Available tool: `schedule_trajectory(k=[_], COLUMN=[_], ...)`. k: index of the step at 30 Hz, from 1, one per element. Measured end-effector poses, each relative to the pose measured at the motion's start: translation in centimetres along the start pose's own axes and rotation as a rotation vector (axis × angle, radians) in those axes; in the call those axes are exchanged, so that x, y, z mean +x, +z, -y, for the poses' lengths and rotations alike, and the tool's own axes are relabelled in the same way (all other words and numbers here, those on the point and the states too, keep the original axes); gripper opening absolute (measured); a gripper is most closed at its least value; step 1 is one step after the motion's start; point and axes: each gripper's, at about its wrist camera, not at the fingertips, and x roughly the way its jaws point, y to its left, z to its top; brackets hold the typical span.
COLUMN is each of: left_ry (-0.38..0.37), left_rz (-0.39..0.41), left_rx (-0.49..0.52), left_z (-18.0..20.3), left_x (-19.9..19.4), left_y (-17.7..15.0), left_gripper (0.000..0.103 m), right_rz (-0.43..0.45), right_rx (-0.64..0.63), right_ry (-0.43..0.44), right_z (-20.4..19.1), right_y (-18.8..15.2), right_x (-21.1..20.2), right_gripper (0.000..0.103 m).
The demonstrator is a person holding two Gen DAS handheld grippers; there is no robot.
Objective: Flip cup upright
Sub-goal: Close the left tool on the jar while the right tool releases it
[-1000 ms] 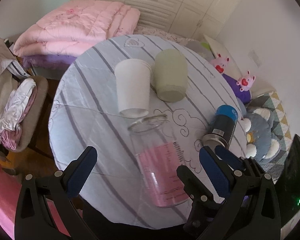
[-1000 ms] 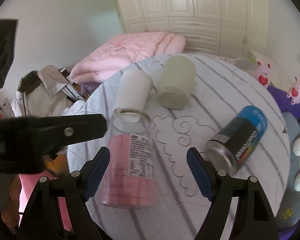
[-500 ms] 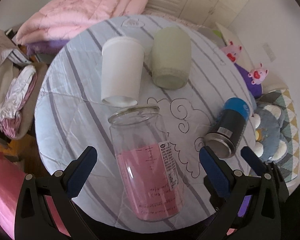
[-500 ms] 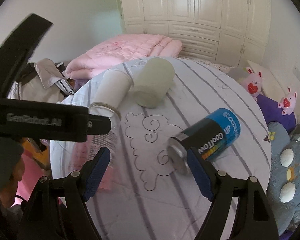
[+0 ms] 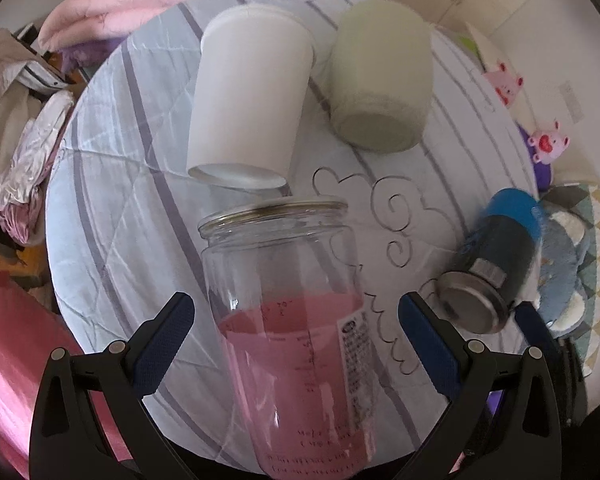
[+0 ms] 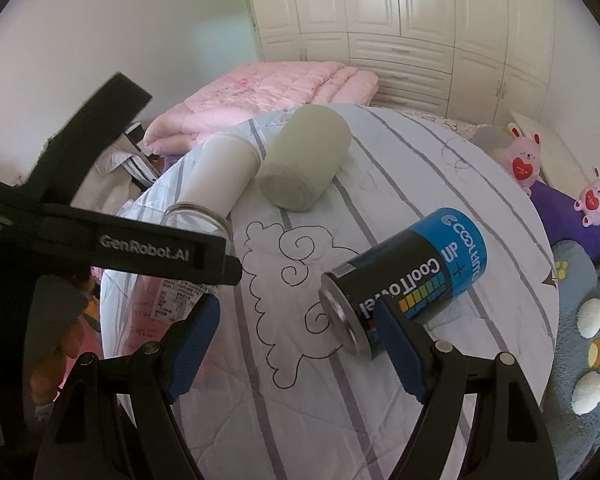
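Observation:
A clear glass jar (image 5: 296, 320) with a pink lining lies on its side on the round table (image 5: 112, 216), mouth pointing away. My left gripper (image 5: 296, 344) is open, its blue pads on either side of the jar's body without touching it. A white cup (image 5: 248, 96) and a pale green cup (image 5: 380, 76) lie on their sides behind it. A blue and black can (image 6: 408, 280) lies to the right. My right gripper (image 6: 296, 348) is open, its right pad just in front of the can. The left gripper's body hides most of the jar (image 6: 198, 216) in the right wrist view.
The table has a striped quilted cover with a cloud drawing (image 6: 292, 280). A pink quilt (image 6: 268, 92) lies on the bed behind. Plush toys (image 6: 524, 160) sit at the right. Clothes (image 5: 16, 120) lie on a chair at the left.
My left gripper has moved forward and down, so the jar now lies between its pads. My right gripper has shifted right toward the can.

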Motion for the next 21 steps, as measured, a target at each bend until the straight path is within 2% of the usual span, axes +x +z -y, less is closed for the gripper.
schedule_trajectory(k=[5, 8, 9, 10, 11, 12, 21], left_ry=[0.001, 0.005, 0.008, 0.004, 0.005, 0.008, -0.029], left_rz=[-0.024, 0.002, 0.010, 0.019, 0.022, 0.019, 0.087], left_rx=[-0.007, -0.007, 0.000, 0.009, 0.022, 0.030, 0.081], left_z=[-0.1, -0.2, 0.2, 0.3, 0.5, 0.6, 0.6], left_x=[1.0, 0.9, 1.0, 0.9, 0.9, 1.0, -1.1], left_y=[0.3, 0.5, 0.8, 0.9, 1.0, 1.1, 0.1], left_gripper=[0.103, 0.102, 0.098, 0.085, 0.077, 0.074, 0.074], right_rz=[0.001, -0.002, -0.003, -0.003, -0.004, -0.005, 0.000], right_rx=[0.002, -0.004, -0.005, -0.004, -0.004, -0.004, -0.023], right_ry=[0.003, 0.002, 0.001, 0.000, 0.002, 0.002, -0.006], right_z=[0.1, 0.0, 0.0, 0.0, 0.0, -0.1, -0.9], right_y=[0.0, 0.0, 0.0, 0.0, 0.0, 0.0, 0.2], right_x=[0.0, 0.0, 0.0, 0.0, 0.0, 0.0, -0.3], right_gripper=[0.080, 0.080, 0.080, 0.080, 0.080, 0.080, 0.080])
